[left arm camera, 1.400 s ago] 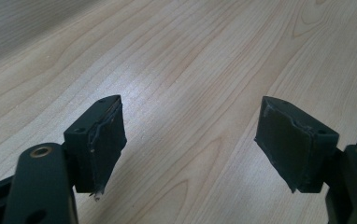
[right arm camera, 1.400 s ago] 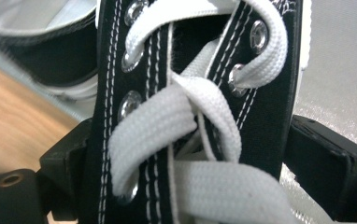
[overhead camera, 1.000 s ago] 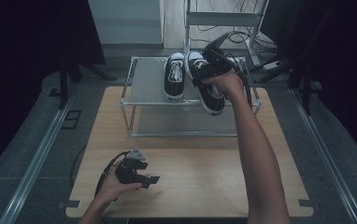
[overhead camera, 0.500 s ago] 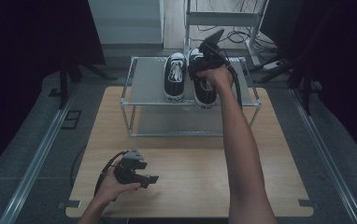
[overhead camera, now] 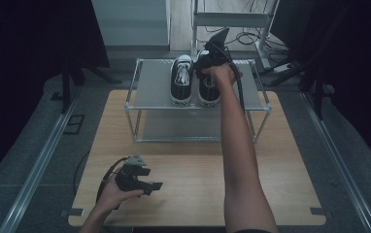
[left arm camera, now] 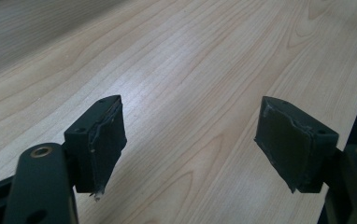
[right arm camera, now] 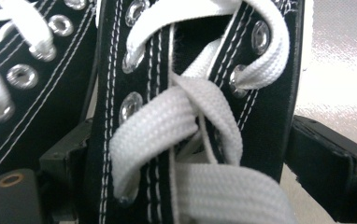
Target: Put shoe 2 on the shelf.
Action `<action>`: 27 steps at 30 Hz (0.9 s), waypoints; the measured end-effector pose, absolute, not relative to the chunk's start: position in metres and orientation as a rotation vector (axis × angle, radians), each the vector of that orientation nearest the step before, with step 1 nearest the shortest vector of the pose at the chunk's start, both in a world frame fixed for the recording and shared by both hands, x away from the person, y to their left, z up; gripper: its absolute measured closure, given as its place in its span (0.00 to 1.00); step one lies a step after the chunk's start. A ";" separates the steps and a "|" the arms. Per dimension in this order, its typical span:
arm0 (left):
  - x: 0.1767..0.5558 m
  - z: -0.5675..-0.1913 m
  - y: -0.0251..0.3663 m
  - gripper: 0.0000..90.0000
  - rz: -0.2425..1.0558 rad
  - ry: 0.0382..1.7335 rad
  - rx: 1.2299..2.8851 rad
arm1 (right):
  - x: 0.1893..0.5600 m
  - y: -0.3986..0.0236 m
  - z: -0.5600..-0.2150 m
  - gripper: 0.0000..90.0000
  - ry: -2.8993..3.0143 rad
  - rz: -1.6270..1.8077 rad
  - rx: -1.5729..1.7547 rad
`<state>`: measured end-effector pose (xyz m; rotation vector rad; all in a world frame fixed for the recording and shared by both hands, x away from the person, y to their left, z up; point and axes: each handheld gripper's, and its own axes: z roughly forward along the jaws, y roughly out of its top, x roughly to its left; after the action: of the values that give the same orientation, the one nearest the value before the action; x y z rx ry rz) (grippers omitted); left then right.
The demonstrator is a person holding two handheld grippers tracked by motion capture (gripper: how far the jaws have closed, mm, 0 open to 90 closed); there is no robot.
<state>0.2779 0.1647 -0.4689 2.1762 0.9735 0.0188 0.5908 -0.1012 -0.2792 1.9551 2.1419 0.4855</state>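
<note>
In the high view we are holding the right tool on the right sneaker, standing beside the left sneaker on the wire shelf. The right gripper view is showing its jaws clamping the laced upper. The left tool is resting empty on the wooden surface, jaws apart. We are reading no writing.
</note>
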 end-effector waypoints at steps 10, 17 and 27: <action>0.276 -0.470 0.167 0.27 0.022 0.985 2.174 | 0.604 -0.103 -0.292 0.10 2.156 0.436 1.997; 0.276 -0.471 0.166 0.27 0.015 0.987 2.178 | 0.608 -0.101 -0.296 0.10 2.157 0.422 2.003; 0.276 -0.473 0.164 0.27 0.009 0.987 2.185 | 0.601 -0.098 -0.286 0.08 2.133 0.499 1.961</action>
<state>0.2764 0.1644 -0.4729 2.1854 0.9866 0.0090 0.6009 -0.0983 -0.2857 1.9613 2.1333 0.4994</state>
